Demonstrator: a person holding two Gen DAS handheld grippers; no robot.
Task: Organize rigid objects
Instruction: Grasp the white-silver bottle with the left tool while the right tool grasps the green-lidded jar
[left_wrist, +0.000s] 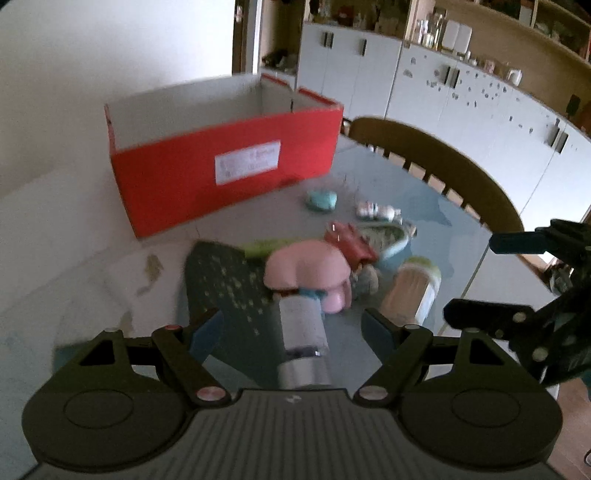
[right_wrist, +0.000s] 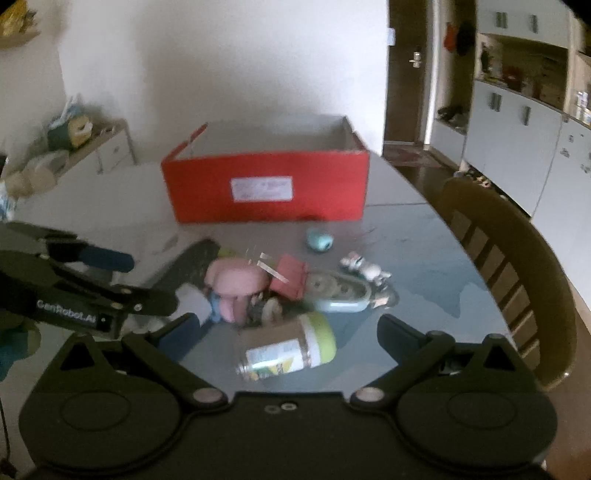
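An open red box (left_wrist: 221, 177) (right_wrist: 266, 188) with a white label stands at the back of the table. In front of it lies a pile: a pink toy (left_wrist: 306, 269) (right_wrist: 236, 280), a red toy (left_wrist: 351, 243), a teal round piece (right_wrist: 319, 238), a small white figure (right_wrist: 365, 267) and a dark speckled flat item (left_wrist: 225, 288). My left gripper (left_wrist: 293, 328) (right_wrist: 133, 280) is open, with a white bottle (left_wrist: 301, 332) lying between its fingers, untouched. My right gripper (right_wrist: 290, 334) (left_wrist: 495, 278) is open over a green-lidded jar (right_wrist: 288, 350) (left_wrist: 413, 288) lying on its side.
A wooden chair (right_wrist: 509, 258) (left_wrist: 443, 166) is pushed against the table's right edge. A pale blue oval case (right_wrist: 340, 291) lies in the pile. A low cabinet (right_wrist: 92, 147) with clutter stands at the far left, white cupboards (left_wrist: 480, 107) behind the chair.
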